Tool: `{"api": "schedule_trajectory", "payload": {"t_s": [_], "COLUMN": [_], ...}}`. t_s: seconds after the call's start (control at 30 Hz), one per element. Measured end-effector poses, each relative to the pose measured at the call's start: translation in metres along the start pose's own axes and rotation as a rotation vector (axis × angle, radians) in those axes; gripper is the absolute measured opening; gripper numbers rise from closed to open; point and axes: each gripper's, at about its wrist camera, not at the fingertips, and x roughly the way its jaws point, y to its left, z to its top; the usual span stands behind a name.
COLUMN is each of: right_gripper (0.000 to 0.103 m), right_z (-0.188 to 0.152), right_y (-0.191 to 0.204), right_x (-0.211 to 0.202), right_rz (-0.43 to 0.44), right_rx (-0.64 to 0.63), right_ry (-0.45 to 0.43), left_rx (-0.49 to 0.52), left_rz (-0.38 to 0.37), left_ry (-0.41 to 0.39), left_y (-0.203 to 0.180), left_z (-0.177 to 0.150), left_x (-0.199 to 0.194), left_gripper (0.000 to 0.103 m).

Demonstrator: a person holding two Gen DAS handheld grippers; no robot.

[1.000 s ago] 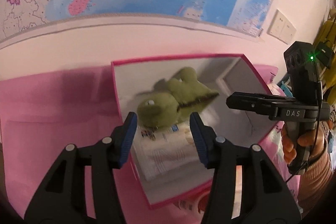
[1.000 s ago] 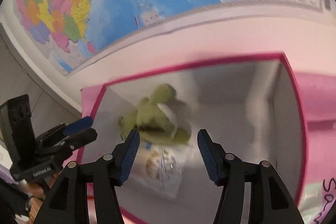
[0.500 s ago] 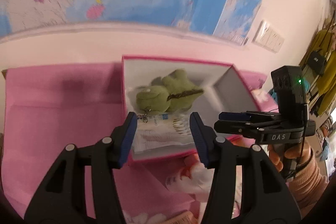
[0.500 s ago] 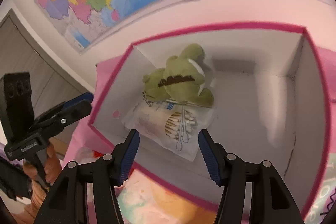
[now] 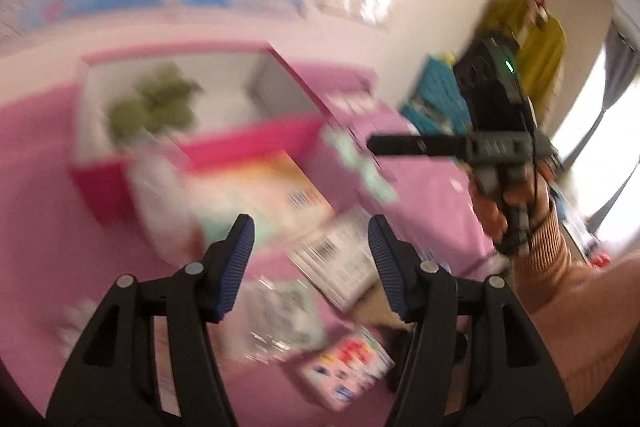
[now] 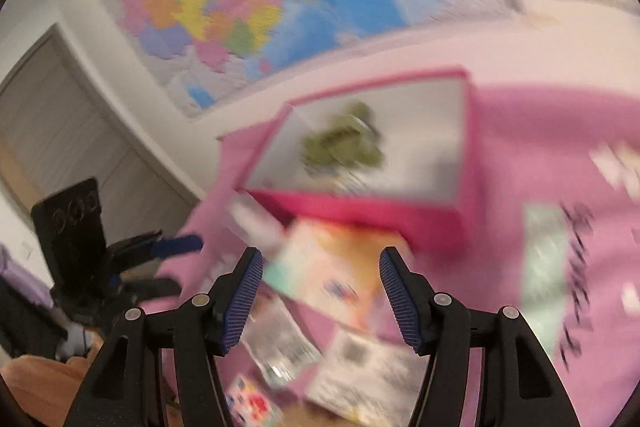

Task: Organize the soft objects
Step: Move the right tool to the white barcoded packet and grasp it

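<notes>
While both frames are smeared by motion, the layout reads well enough with the pink box (image 5: 248, 143) as the landmark. Inside it, toward its far left corner, lies the green plush toy (image 5: 154, 107), and something pale, probably a packet, sits just in front of the toy on the box floor; the blur makes that a guess. In front of the box, on the pink-covered surface (image 5: 432, 195), wait the things not yet sorted: a pastel packet (image 6: 332, 279) touching or nearly touching the box's near wall, a white packet with dark print (image 5: 340, 263) nearer the cameras, a crinkly clear bag (image 5: 280, 319) beside it, and a small bright packet (image 5: 344, 371) nearest of all.

The left gripper (image 5: 310, 251) hangs above these loose packets, in front of the box, with its jaws spread wide and nothing between them. The right gripper (image 6: 320, 283) is likewise in front of the box, over the pastel packet, jaws wide and empty.

As I judge it, the step in hand is the reach for the next item, with one or two soft things already stowed. The next move calls for settling one gripper over a single packet, likely the pastel one nearest the box, lowering until the jaws straddle an edge, closing gently so the soft wrapper bunches without slipping, then lifting it over the near wall.
</notes>
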Motion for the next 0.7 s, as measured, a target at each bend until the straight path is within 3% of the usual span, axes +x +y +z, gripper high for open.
{"api": "schedule_trajectory", "payload": {"t_s": [0.13, 0.27, 0.53, 0.7], "right_gripper": [0.062, 0.062, 0.063, 0.048], "right_z": [-0.033, -0.067, -0.087, -0.089], "right_y": [-0.034, -0.063, -0.07, -0.065], "right_x": [-0.004, 0.004, 0.016, 0.018], "right_rz": [-0.048, -0.07, 0.002, 0.046], "right_rx": [0.115, 0.218, 0.257, 0.249], "right_ry": [0.067, 0.147, 0.183, 0.166], "left_rx": [-0.025, -0.076, -0.125, -0.14], "left_rz": [-0.066, -0.108, -0.14, -0.131], "left_ry": [0.142, 0.23, 0.316, 0.342], "left_y": [-0.005, -0.001, 0.0, 0.001], "left_z": [-0.017, -0.025, -0.033, -0.037], "left_x": [0.039, 0.065, 0.087, 0.099], "left_gripper": [0.061, 0.061, 0.061, 0.061]}}
